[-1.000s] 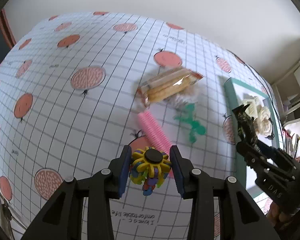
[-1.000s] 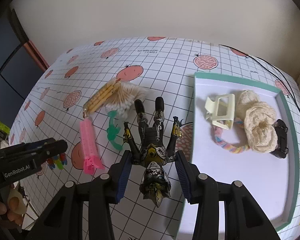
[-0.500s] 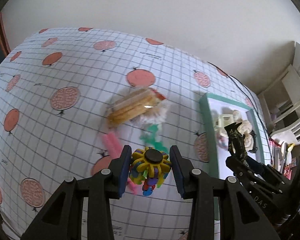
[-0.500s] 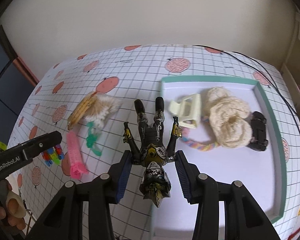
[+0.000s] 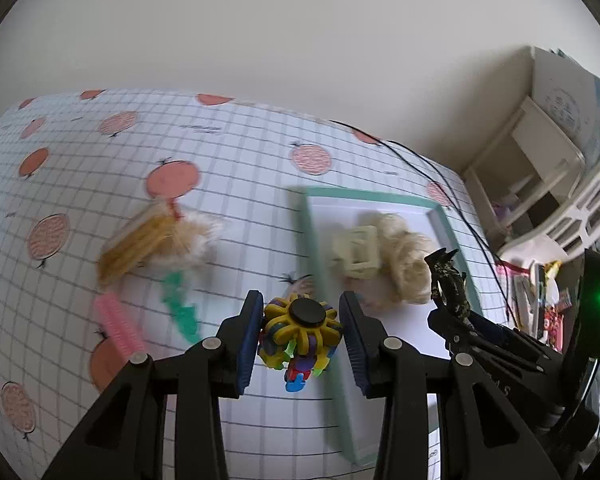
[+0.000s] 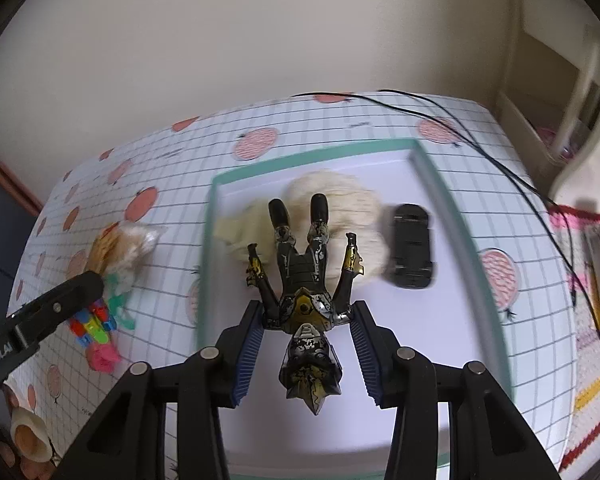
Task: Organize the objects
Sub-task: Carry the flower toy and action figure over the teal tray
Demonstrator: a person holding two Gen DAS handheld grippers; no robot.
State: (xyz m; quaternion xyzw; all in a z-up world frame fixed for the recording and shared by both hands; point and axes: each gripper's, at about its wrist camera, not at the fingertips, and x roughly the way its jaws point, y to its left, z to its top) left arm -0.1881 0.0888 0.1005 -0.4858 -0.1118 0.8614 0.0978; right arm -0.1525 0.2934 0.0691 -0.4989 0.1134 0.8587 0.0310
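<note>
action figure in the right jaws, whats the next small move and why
Probably lower the right gripper and open it over the bare near part of the tray. The action figure already hangs above the tray, whose far end is taken by the toy car and the cream yarn.

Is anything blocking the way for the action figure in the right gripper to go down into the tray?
Partly. The action figure hangs over the cream scrunchies; the tray floor nearer the camera is bare.
</note>
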